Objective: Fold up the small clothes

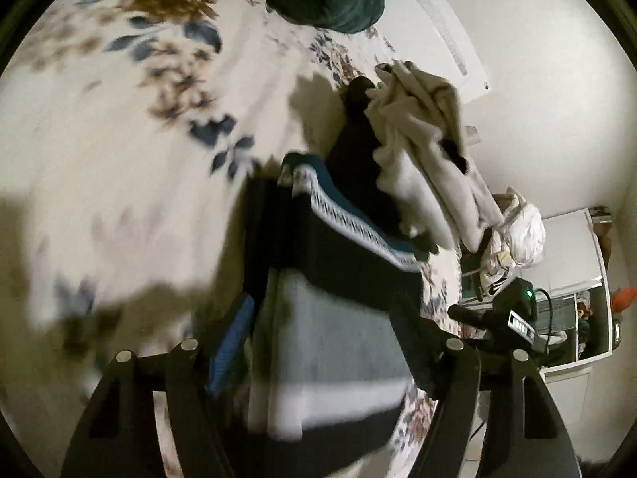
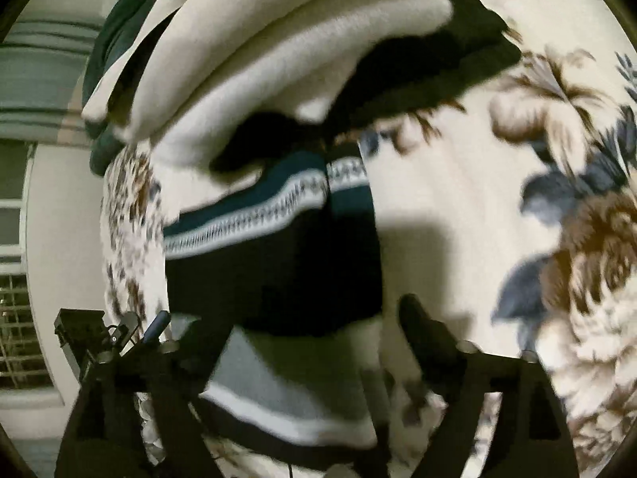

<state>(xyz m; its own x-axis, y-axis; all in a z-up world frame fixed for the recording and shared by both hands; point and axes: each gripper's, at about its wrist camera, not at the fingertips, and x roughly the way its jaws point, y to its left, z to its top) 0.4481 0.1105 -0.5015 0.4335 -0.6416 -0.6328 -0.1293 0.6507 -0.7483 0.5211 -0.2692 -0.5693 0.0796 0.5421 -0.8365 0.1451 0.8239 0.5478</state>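
Beside the cream pile [image 2: 247, 63] on the bed [image 2: 458, 207], the striped garment [image 2: 278, 263] lies folded, both grippers [image 1: 318, 310] [image 2: 310, 342] spread and empty, more clothes apparently left.

Folded dark knit garment [image 1: 318, 275] with teal, white-patterned and grey bands, lying flat on the floral bedspread; behind it, touching, a pile of cream and black folded clothes [image 1: 414, 159].
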